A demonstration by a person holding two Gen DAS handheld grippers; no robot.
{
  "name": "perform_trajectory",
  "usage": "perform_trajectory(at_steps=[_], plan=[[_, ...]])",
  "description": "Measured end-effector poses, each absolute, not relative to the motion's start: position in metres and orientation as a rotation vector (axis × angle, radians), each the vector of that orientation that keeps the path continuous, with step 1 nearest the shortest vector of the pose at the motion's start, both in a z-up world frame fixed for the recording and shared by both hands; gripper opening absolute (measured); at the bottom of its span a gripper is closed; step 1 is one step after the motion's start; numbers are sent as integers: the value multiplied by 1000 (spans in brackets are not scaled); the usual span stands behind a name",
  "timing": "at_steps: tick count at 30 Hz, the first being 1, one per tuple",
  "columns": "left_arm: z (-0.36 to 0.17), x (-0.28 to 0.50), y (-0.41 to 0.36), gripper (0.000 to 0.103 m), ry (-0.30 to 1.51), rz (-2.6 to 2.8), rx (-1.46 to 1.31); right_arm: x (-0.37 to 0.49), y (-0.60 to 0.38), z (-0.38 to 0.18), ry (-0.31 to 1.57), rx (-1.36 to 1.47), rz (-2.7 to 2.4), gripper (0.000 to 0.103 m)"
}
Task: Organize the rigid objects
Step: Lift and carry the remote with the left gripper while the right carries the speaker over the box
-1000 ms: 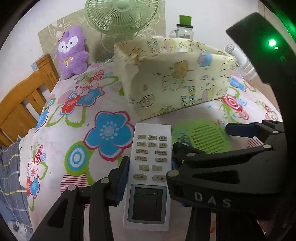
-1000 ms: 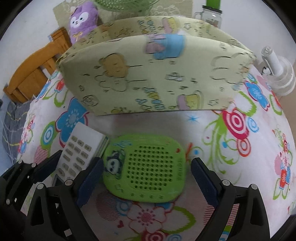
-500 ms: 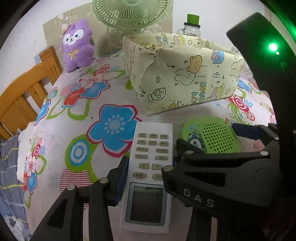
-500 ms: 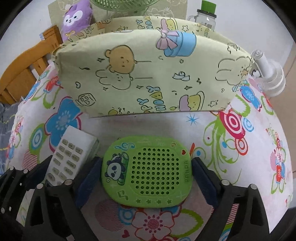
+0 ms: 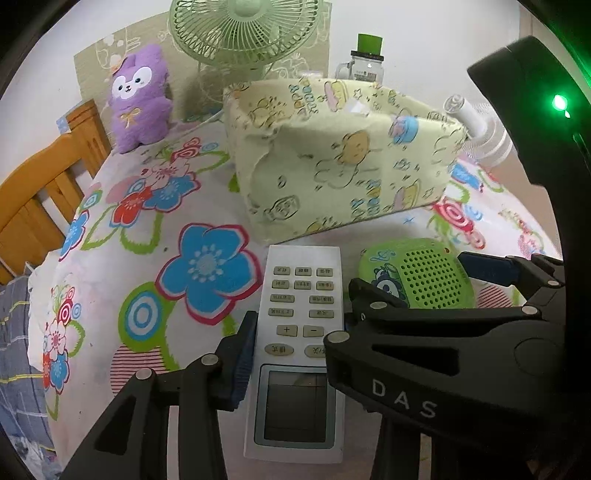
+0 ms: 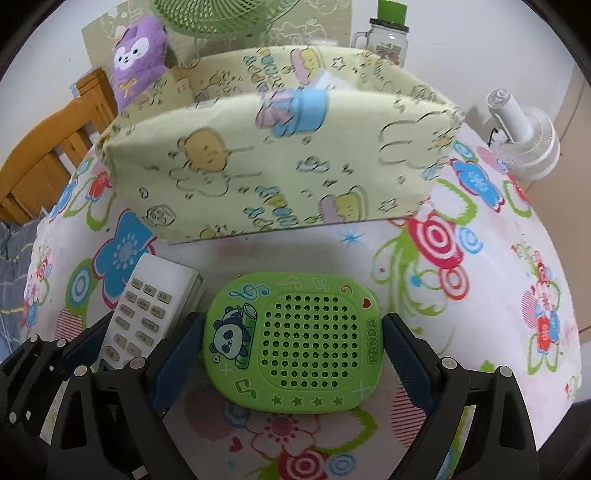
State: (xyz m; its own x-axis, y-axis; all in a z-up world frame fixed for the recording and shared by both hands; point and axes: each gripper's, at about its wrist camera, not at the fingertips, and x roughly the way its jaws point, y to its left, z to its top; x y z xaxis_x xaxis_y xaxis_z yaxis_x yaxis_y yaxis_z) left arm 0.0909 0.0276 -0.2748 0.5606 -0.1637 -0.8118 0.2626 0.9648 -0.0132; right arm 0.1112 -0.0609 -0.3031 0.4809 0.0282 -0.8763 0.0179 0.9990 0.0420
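My left gripper is pinching the white remote across its width, blue pads against both long sides just above the screen. The remote lies lengthwise along the gripper, button end pointing toward the fabric bin.

My right gripper has its blue pads against the two short sides of the green panda speaker, jaws set wide and pressing on it. The speaker sits face up, just right of the remote, with the two close together but apart.

Both things are near the front edge of the tablecloth, in front of the bin. The bin stands toward the middle of the table, open at the top; something pale shows inside it in the right wrist view, but I cannot tell what.

Along the back edge are a purple plush, a green fan and a jar. A white fan lies toward the right edge.
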Motion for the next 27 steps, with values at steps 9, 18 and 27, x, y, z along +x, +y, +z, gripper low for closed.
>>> perform_trajectory(at_steps=[9,18,27], plan=[[-242,86,10,46,892,-258,128,105,-82,-268,1011,62,-12,95],[-209,82,-4,46,855,-245,115,101,-97,-232,967,53,0,95],[-179,78,-20,46,825,-240,114,99,-113,-201,936,41,2,95]])
